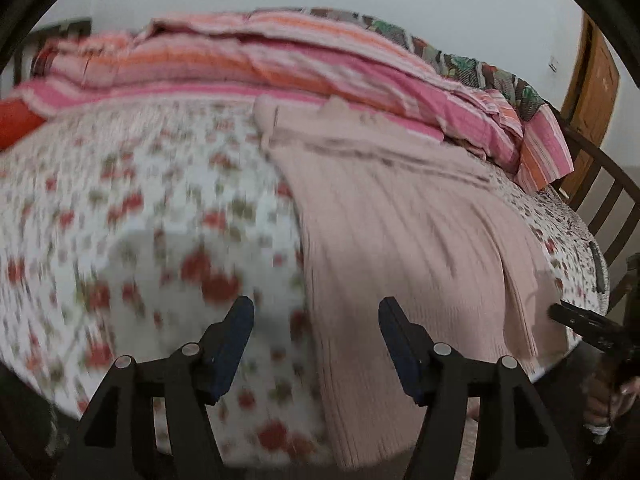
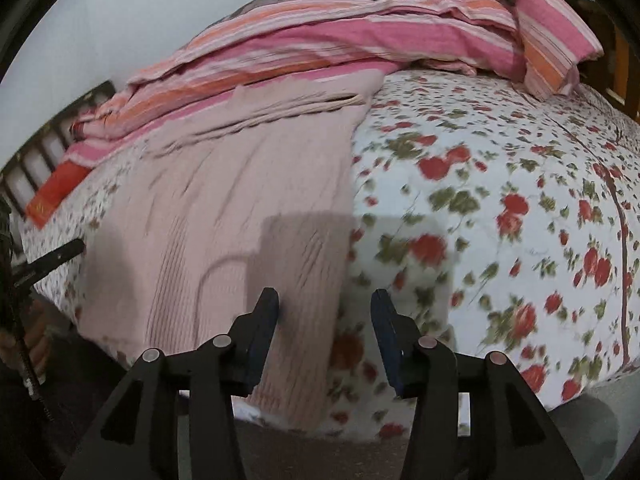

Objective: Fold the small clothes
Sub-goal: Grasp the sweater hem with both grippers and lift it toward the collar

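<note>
Left gripper [image 1: 316, 312]: jaws apart, nothing between them, over the near-left edge of the garment and the bedspread beside it.
Pink ribbed knit garment [image 1: 384, 216]: lies flat on the bed, from the near edge to the striped blanket at the far side; a folded layer shows along its right side.
Right gripper [image 2: 325, 307]: jaws apart, empty, above the garment's near-right edge.
Floral bedspread [image 2: 500, 208]: white with red flowers, covers the bed under the garment.
Striped blanket [image 2: 340, 36]: pink and orange, bunched along the far side.
Blur: both views smeared.
</note>
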A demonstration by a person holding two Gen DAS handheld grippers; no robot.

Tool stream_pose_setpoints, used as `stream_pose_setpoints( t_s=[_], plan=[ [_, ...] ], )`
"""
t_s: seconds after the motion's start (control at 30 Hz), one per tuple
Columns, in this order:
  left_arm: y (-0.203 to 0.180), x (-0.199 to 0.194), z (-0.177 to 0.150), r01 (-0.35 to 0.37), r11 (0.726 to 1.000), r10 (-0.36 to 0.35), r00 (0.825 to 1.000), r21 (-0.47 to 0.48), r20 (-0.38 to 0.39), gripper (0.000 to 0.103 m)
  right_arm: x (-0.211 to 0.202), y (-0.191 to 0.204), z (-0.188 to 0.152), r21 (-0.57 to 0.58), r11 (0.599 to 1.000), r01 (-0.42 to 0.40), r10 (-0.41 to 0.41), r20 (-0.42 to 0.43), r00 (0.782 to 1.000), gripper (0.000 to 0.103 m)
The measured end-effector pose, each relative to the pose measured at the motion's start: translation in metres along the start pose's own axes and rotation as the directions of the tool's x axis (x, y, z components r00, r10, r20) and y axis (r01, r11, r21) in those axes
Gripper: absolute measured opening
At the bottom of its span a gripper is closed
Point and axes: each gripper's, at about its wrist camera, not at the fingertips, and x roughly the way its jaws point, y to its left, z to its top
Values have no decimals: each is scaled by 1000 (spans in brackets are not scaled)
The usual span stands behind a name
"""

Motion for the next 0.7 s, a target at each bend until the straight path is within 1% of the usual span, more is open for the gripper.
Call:
stream_pose_setpoints(
  t_s=[0.07, 0.13, 0.27, 0.3, 0.37, 0.4, 0.43, 0.53, 0.63, 0.7],
  plan=[
    [-1, 4, -8, 13, 1000, -13, 1000, -17, -9, 62, 2, 4, -4, -17, 1000, 26, -26, 9, 1000, 46],
    [-4, 9, -11, 18, 1000, -18, 1000, -18, -12, 62, 3, 4, -4, -15, 999, 29, -29, 19, 999, 37],
    [-9, 18, -13, 29, 999, -29, 999, -18, -19, 60, 10, 1, -8, -3, 1000, 16, -16, 21, 1000, 34],
    [-9, 20, -14, 37, 999, -37, 999, -25, -17, 57, 12, 1, -9, -4, 1000, 15, -15, 23, 1000, 34],
    [-10, 21, -13, 60, 997, -60, 998, -42, -9, 56, 13, 0, -9, -3, 1000, 6, -6, 30, 1000, 33],
    [-10, 21, -11, 84, 995, -84, 996, -55, -3, 56, 13, -1, -9, 1, 1000, -7, 7, 33, 999, 31],
    [-9, 20, -10, 109, 992, -109, 994, -66, 2, 52, 13, -2, -7, 11, 1000, -25, 24, 33, 999, 29],
    [-7, 23, -5, 169, 980, -169, 986, -109, 9, 47, 15, -6, 2, 48, 995, -93, 91, 30, 995, 22],
    [-8, 29, -3, 227, 962, -232, 973, -153, -15, 47, 17, -4, 14, 57, 987, -150, 148, 33, 988, 22],
    [-10, 30, -6, 242, 958, -250, 968, -155, -31, 46, 23, -1, 21, 69, 980, -185, 185, 9, 983, 22]
  ],
)
